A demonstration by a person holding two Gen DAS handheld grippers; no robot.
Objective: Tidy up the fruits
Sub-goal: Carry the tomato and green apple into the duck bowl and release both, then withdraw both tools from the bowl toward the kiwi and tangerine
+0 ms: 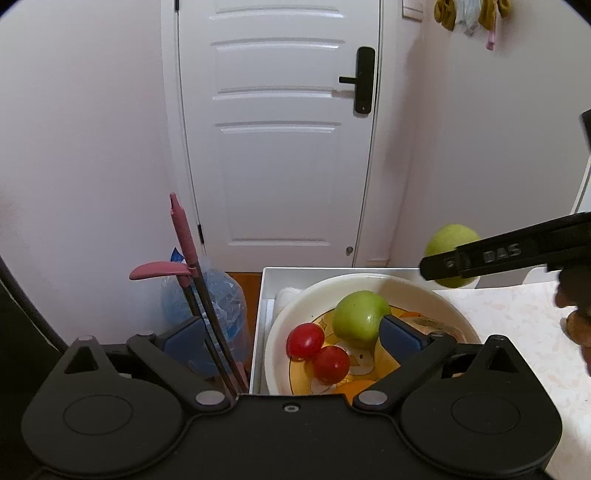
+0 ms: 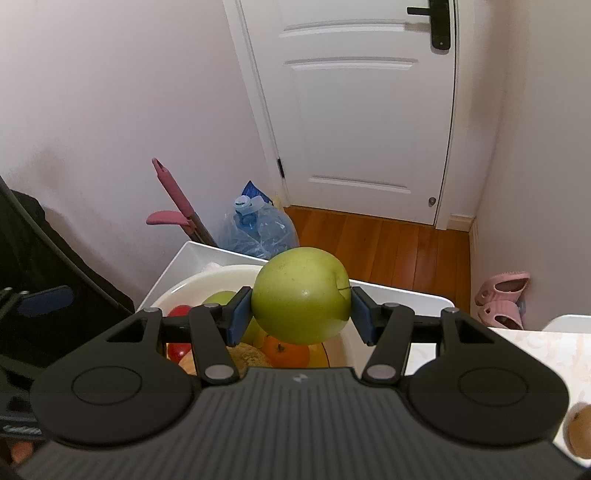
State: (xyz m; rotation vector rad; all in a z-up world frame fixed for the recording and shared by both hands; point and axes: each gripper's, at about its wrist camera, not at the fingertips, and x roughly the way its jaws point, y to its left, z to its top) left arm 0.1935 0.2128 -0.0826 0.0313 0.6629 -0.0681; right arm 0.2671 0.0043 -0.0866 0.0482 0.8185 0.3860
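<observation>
Left wrist view: the left gripper (image 1: 291, 338) stands wide open over the bowl (image 1: 295, 306) at lower centre, holding nothing; a green apple (image 1: 358, 317) and two red fruits (image 1: 319, 350) lie inside.

Right wrist view: the right gripper (image 2: 301, 312) pinches a second apple (image 2: 301, 295) (stem turned right) at centre frame, above the bowl's (image 2: 207, 277) right part.

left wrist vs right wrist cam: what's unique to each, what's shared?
Left wrist only: yellow rag hanging on the wall, and the open left gripper over the bowl.

Right wrist only: orange round fruit in the bowl, pink slippers on the floor.

Both: white bowl, red tomatoes, right gripper clamping a green apple, white panelled door.
</observation>
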